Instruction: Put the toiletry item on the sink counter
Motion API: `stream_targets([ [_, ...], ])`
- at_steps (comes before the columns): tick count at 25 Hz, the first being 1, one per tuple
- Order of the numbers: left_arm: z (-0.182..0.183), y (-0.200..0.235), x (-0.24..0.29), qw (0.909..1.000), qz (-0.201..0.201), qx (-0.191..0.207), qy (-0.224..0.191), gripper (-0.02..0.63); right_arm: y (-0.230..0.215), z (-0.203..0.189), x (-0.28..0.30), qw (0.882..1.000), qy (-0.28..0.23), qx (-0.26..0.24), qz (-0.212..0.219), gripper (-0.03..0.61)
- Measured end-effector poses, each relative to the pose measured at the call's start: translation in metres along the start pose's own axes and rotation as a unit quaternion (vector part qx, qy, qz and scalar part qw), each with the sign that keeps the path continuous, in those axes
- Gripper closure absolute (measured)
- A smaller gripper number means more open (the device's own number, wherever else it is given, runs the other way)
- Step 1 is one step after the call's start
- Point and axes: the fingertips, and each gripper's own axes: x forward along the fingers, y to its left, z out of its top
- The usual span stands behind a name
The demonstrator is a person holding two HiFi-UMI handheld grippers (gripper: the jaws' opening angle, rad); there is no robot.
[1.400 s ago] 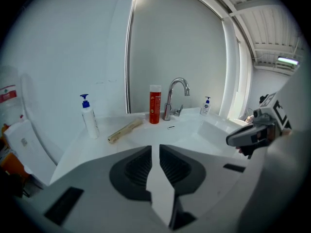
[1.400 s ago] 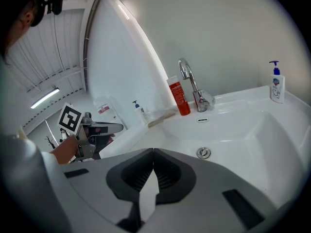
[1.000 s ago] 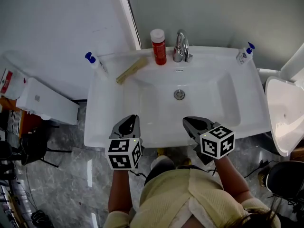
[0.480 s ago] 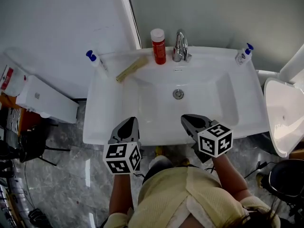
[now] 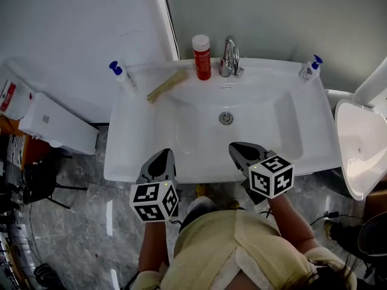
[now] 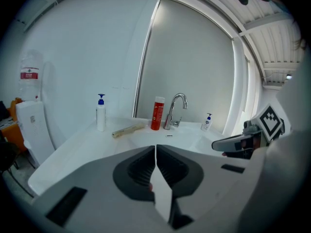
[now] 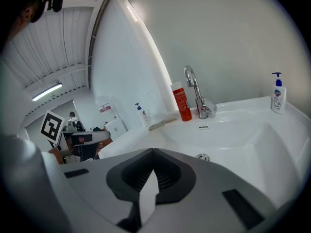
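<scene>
The white sink (image 5: 139, 156) lay just ahead of both tools. The left gripper (image 5: 164, 153) and right gripper (image 5: 234, 146) hung over its near rim, each with jaws pressed together on nothing. Well beyond them on the back ledge stood a red bottle (image 5: 201, 59), just left of the tap (image 5: 230, 58). Further left lay a tan stick (image 5: 167, 86) (flat on the counter), with a pump bottle (image 5: 121, 76) in the far corner.
</scene>
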Motion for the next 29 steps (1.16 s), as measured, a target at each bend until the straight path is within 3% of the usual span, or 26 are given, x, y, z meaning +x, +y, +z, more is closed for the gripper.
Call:
stream_targets([
  [29,0.0001,0.0081,0.0017,1.0000,0.004,-0.001,0.008,0.568,-0.0037,0.0068,0.0046,1.000,-0.005,-0.002,-0.010,0.554],
])
